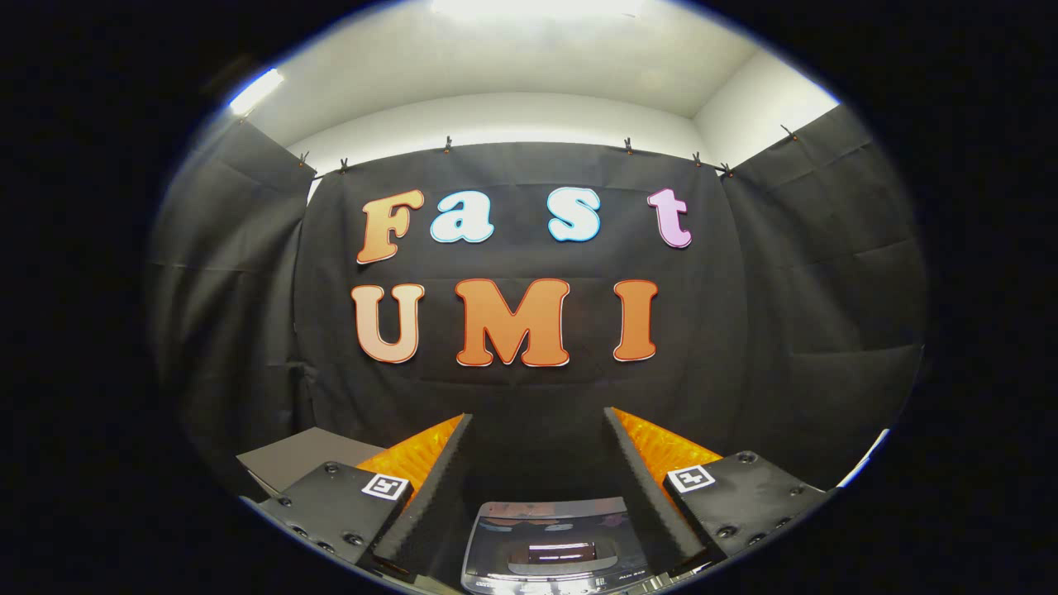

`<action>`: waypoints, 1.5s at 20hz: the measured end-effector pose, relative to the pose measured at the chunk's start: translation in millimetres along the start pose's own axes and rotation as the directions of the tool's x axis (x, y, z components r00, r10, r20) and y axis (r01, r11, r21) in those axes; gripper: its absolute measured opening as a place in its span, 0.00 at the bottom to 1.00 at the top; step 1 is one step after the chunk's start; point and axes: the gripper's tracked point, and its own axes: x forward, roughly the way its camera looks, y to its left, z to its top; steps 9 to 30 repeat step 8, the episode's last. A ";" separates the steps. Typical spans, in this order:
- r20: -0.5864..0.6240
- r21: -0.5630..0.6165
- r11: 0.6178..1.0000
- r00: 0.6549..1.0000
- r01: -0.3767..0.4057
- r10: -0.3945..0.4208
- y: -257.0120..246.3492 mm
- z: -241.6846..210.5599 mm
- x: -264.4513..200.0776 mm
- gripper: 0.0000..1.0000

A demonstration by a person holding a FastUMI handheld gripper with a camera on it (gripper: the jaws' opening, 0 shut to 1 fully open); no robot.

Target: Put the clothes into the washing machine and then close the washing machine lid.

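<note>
The tongs (537,417) stand wide and hold nothing, aimed at the booth wall; low in the frame between them sits the washing machine (552,554), its glossy lid (552,529) seemingly down — no clothes to be seen; start or finished, either fits.

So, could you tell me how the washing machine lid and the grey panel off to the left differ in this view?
The washing machine lid is glossy and mirrors the lights; the grey panel is matte and plain. The lid lies between the open gripper's fingers, below them; the panel lies outside the left finger. The lid carries a dark window; the panel is bare. Both lie low before the booth wall.
</note>
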 end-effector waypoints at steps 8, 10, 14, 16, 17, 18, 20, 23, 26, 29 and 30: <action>-0.010 0.007 1.000 1.000 0.001 -0.001 -0.6 -0.9 -1.4 0.98; -0.010 0.007 1.000 1.000 0.001 -0.001 -0.6 -0.9 -1.4 0.98; -0.010 0.007 1.000 1.000 0.001 -0.001 -0.6 -0.9 -1.4 0.98; -0.010 0.007 1.000 1.000 0.001 -0.001 -0.6 -0.9 -1.4 0.98; -0.010 0.007 1.000 1.000 0.001 -0.001 -0.6 -0.9 -1.4 0.98; -0.010 0.007 1.000 1.000 0.001 -0.001 -0.6 -0.9 -1.4 0.98; -0.010 0.007 1.000 1.000 0.001 -0.001 -0.6 -0.9 -1.4 0.98; -0.010 0.007 1.000 1.000 0.001 -0.001 -0.6 -0.9 -1.4 0.98; -0.010 0.007 1.000 1.000 0.001 -0.001 -0.6 -0.9 -1.4 0.98; -0.010 0.007 1.000 1.000 0.001 -0.001 -0.6 -0.9 -1.4 0.98; -0.010 0.007 1.000 1.000 0.001 -0.001 -0.6 -0.9 -1.4 0.98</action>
